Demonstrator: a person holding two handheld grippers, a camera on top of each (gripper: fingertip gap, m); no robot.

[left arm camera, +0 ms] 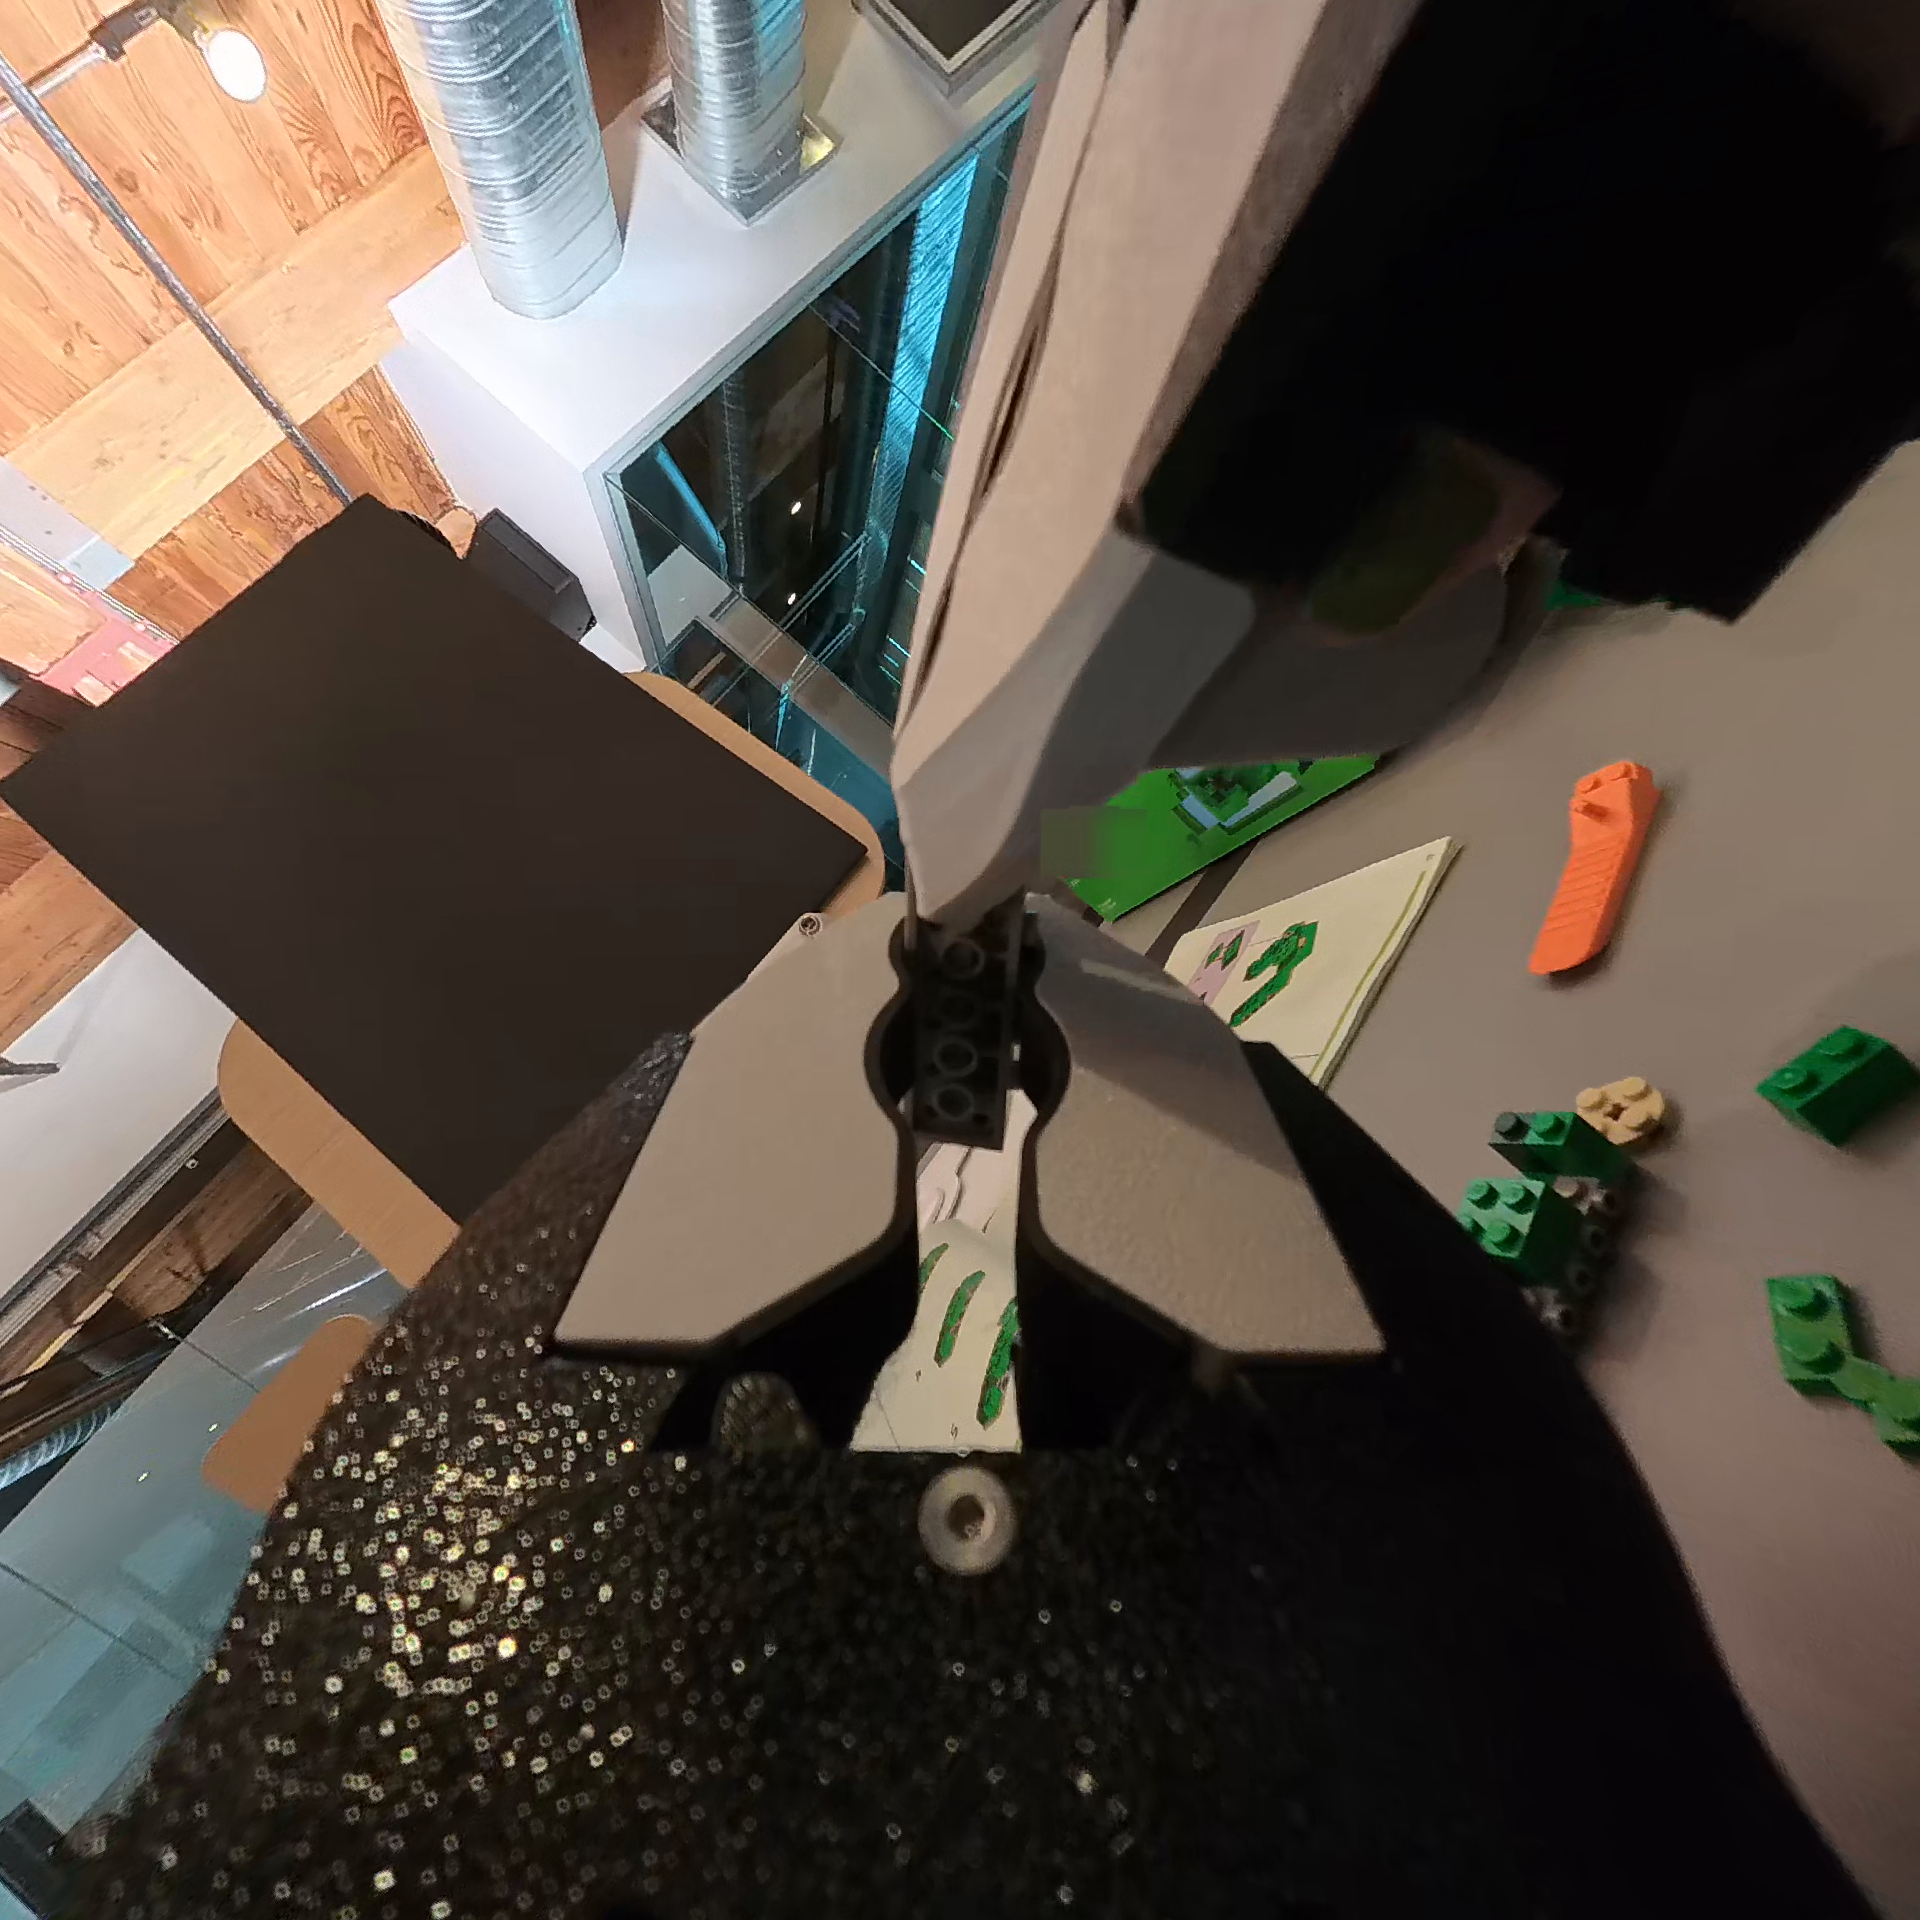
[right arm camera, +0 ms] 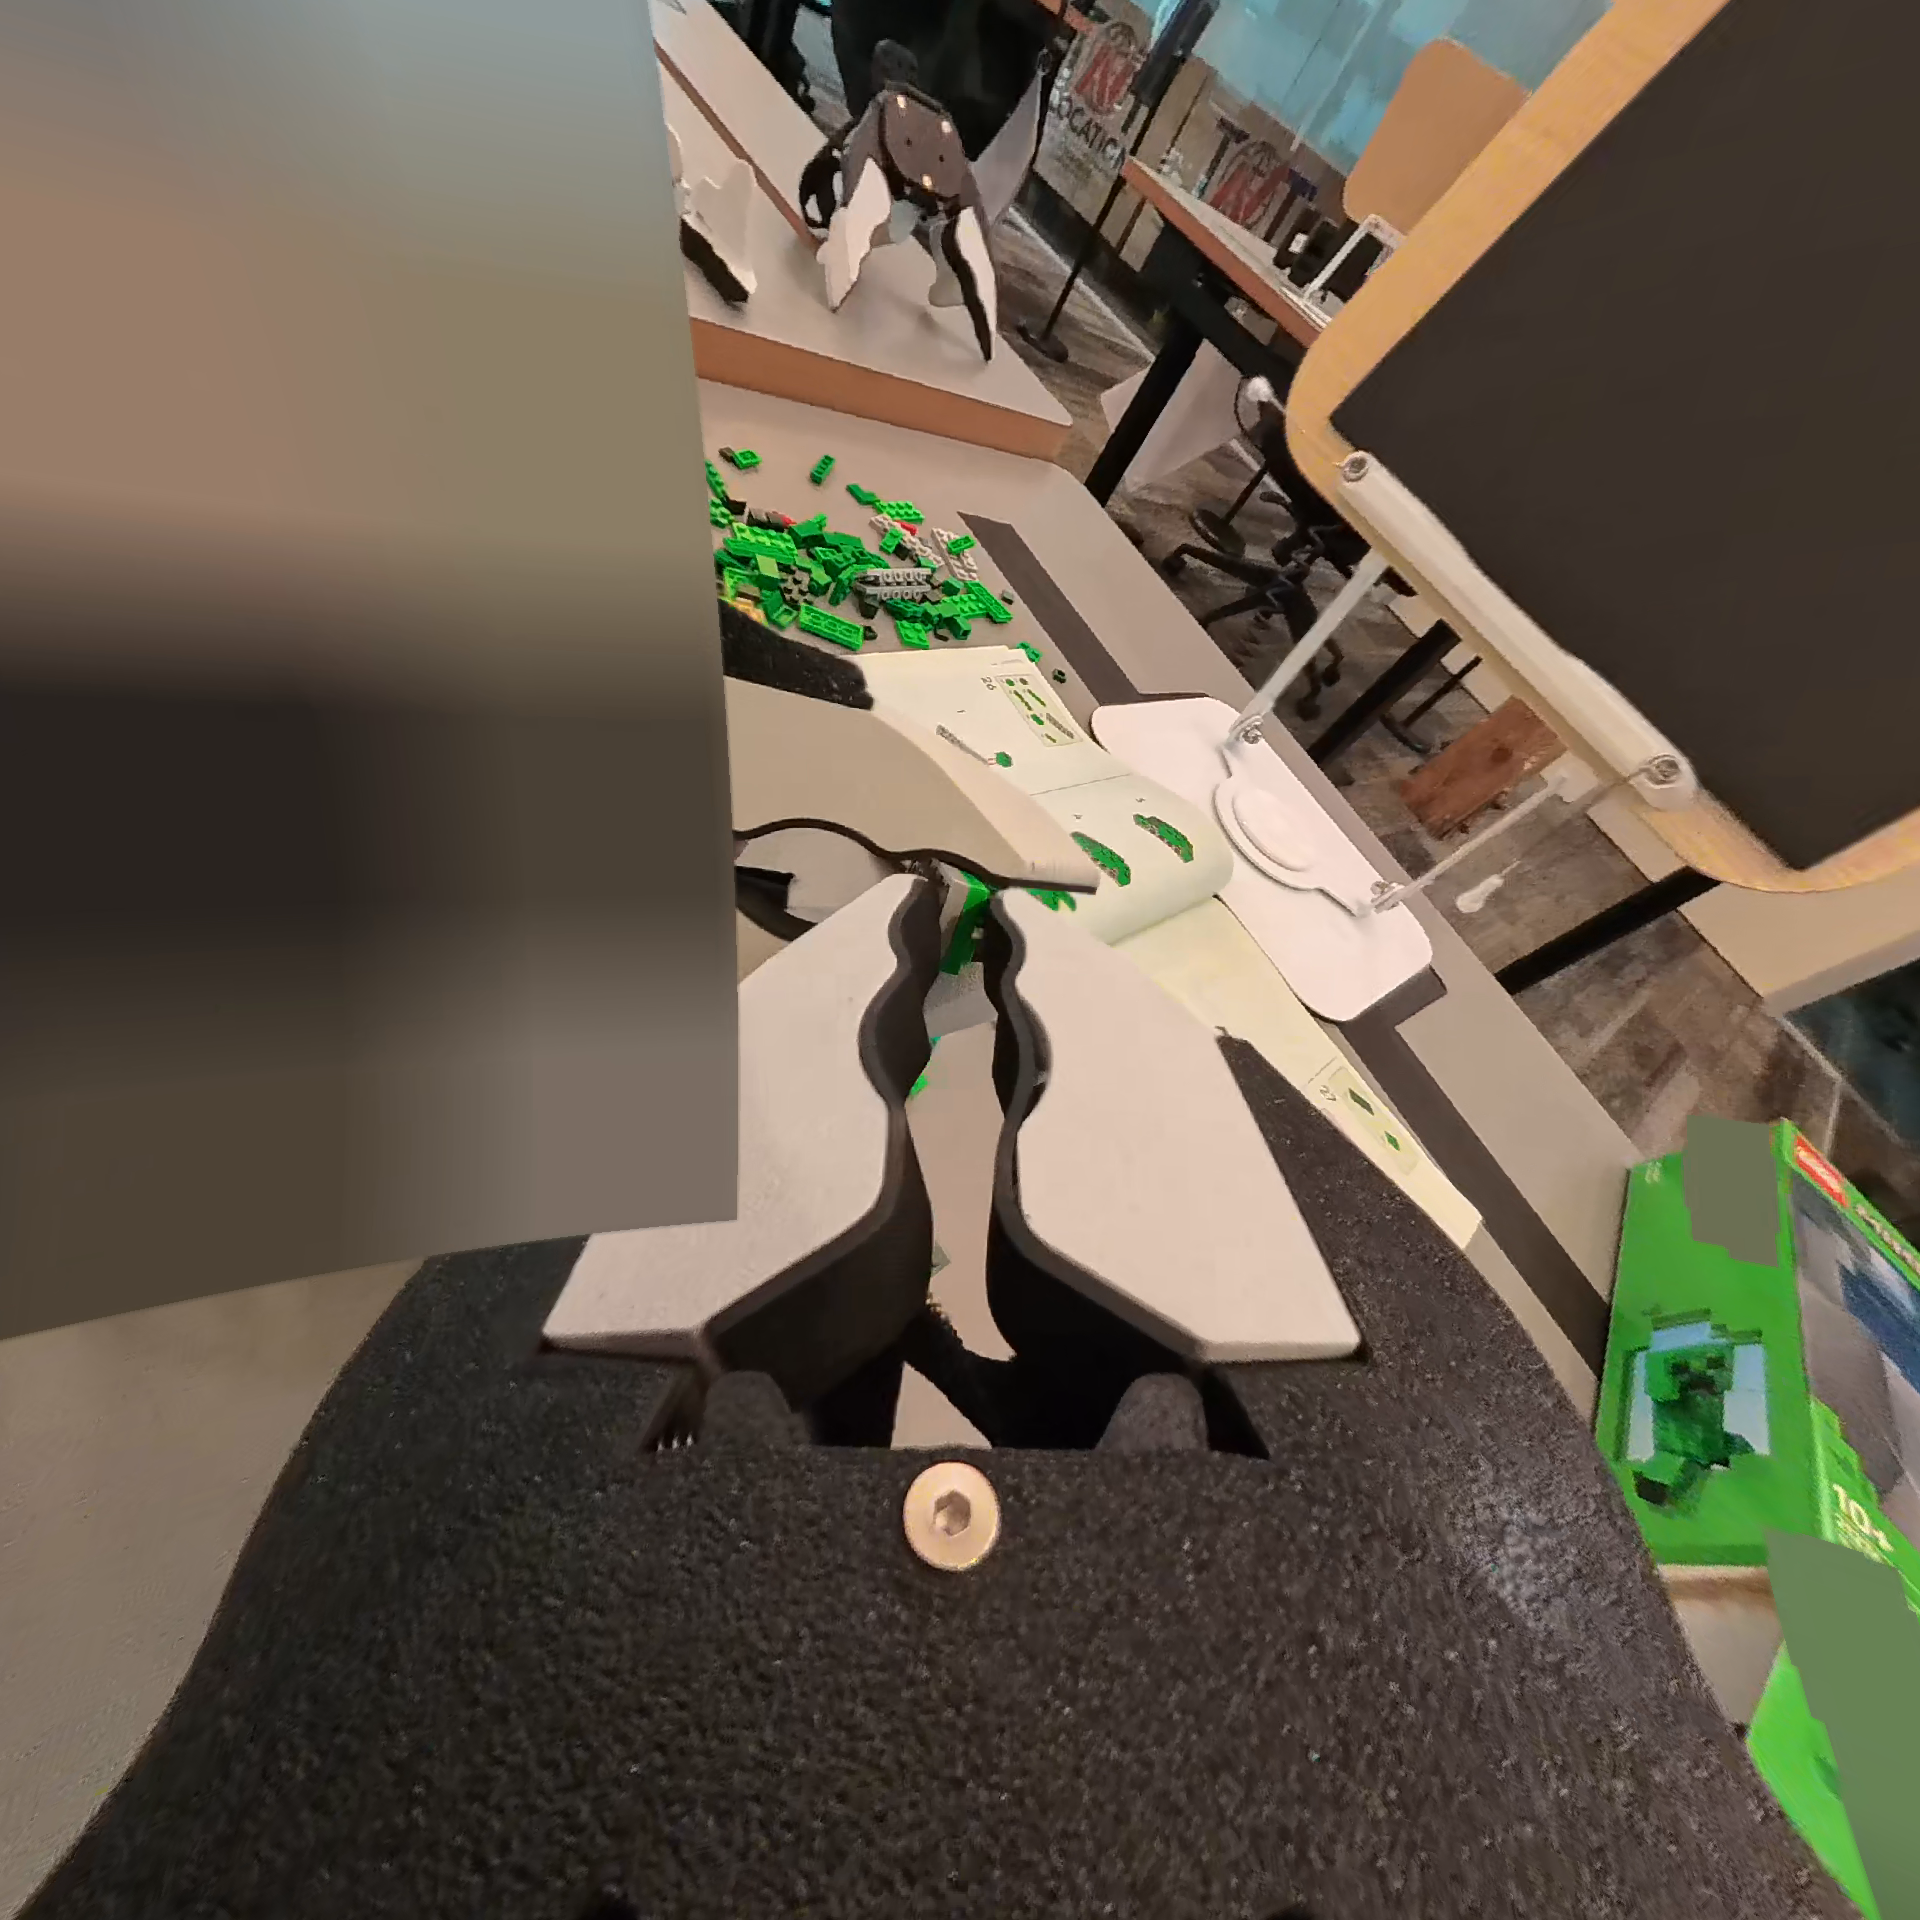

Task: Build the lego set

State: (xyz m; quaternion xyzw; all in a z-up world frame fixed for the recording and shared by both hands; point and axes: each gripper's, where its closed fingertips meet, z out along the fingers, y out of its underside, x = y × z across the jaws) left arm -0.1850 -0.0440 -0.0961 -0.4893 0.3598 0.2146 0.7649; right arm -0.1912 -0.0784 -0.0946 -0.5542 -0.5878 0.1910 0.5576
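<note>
Here, boxed writing; both tongs (left arm camera: 961, 1023) (right arm camera: 961, 920) grip bricks (left arm camera: 958, 1049).

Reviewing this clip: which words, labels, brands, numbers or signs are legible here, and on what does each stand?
Writing is not quoted here; the things that bear it, one per line:
Green box, lower right: a printed logo and numbers, partly masked by patches.
Open instruction booklet on the table: small step numbers beside pictures of green parts.
Background banners: large letters, partly cut off.
Loose bricks: no writing can be made out.
</note>
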